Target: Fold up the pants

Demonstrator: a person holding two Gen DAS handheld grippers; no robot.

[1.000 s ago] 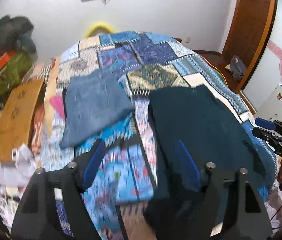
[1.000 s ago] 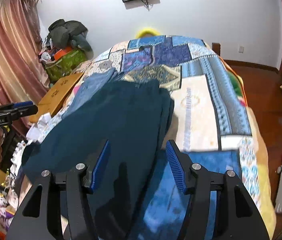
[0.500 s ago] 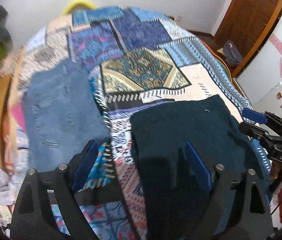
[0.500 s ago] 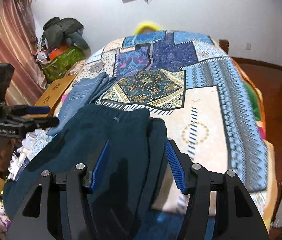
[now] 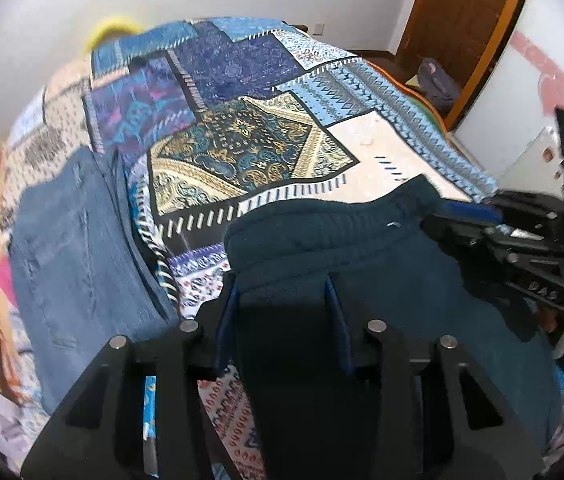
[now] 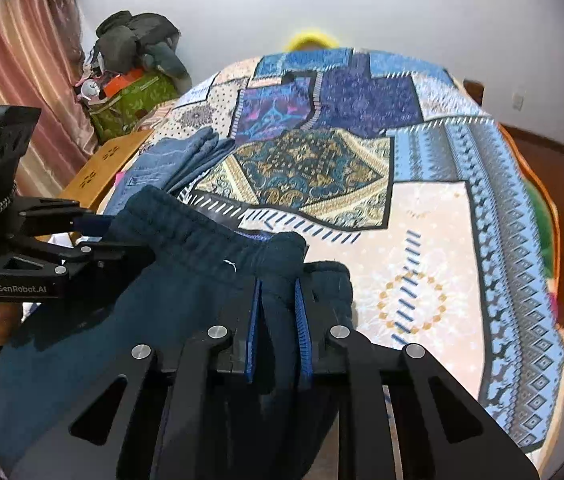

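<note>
Dark teal pants (image 5: 361, 264) lie on the patchwork bedspread, their elastic waistband (image 6: 210, 240) toward the far side. My left gripper (image 5: 282, 292) straddles the left corner of the waistband, its jaws narrowed around the cloth. My right gripper (image 6: 278, 292) is shut on the bunched right corner of the waistband. The right gripper also shows at the right in the left wrist view (image 5: 521, 248), and the left gripper shows at the left in the right wrist view (image 6: 62, 248).
Folded blue jeans (image 5: 78, 248) lie on the bed to the left of the pants. The bedspread (image 6: 421, 208) stretches beyond. A wooden board (image 6: 110, 168) and a green bag (image 6: 134, 100) stand at the left, a door (image 5: 461, 20) at the right.
Both grippers have moved forward to the waistband and closed on its corners. The waistband is now lifted and bunched.
</note>
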